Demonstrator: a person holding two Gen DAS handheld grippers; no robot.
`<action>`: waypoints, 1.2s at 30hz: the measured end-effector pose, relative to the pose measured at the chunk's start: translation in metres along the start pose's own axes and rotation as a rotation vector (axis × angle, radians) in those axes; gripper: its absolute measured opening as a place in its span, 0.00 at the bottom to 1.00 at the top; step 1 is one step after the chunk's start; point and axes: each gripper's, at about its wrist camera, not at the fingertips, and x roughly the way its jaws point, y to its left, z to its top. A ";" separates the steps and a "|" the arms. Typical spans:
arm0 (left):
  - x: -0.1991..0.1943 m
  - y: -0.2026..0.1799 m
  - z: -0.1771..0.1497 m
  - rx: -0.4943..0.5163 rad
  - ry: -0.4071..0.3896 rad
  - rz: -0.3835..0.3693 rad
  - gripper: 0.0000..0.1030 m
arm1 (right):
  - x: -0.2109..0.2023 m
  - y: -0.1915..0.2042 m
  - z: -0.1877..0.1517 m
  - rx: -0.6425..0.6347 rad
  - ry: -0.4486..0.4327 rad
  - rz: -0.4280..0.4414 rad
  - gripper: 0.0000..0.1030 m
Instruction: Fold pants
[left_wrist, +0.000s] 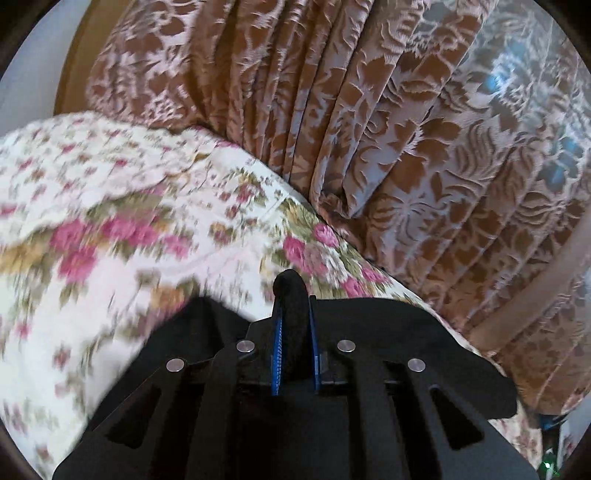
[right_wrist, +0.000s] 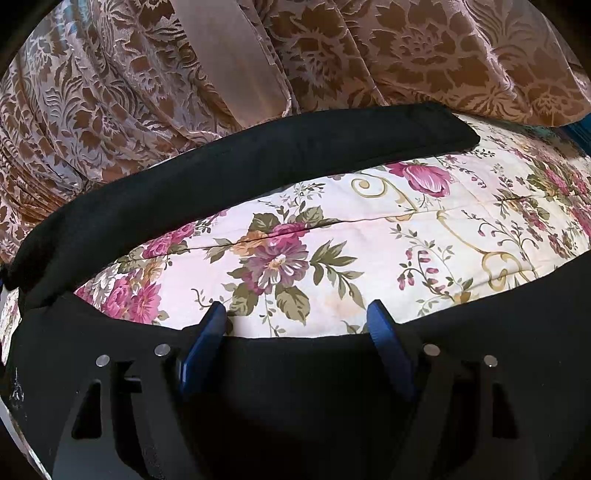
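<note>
A pair of black pants (right_wrist: 258, 147) lies on a bed covered by a cream quilt (right_wrist: 369, 236) printed with pink roses. Behind the bed hangs a brown and silver patterned curtain (right_wrist: 110, 92).

From the right wrist view, one band of the pants, seemingly a leg or the waistband, stretches across the far side of the quilt from low left to upper right. More black cloth fills the near edge, under the tool. The right tongs (right_wrist: 297, 325) stand wide apart, blue pads spread, with quilt visible between them and nothing gripped. They hover just above the near cloth edge.

From the left wrist view, the left tongs (left_wrist: 293, 314) are closed tight on a fold of black cloth, which pokes up between the blue pads. The cloth spreads to both sides of the tool. The quilt here is blurred.

The fabric looks soft, limp and light, likely to sag and bunch rather than hold a crease. It should not slip much on the quilt. A good place for the right tongs would be the near cloth edge, so both tools hold matching corners and keep the cloth taut
</note>
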 end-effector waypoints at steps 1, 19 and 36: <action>-0.005 0.002 -0.006 -0.011 0.003 -0.007 0.11 | 0.000 0.000 0.000 0.000 0.000 0.000 0.76; -0.026 0.053 -0.073 -0.176 0.038 -0.093 0.11 | -0.003 0.014 0.008 -0.045 0.046 -0.050 0.79; -0.030 0.059 -0.074 -0.207 0.021 -0.154 0.11 | 0.098 0.171 0.184 0.175 0.343 0.284 0.78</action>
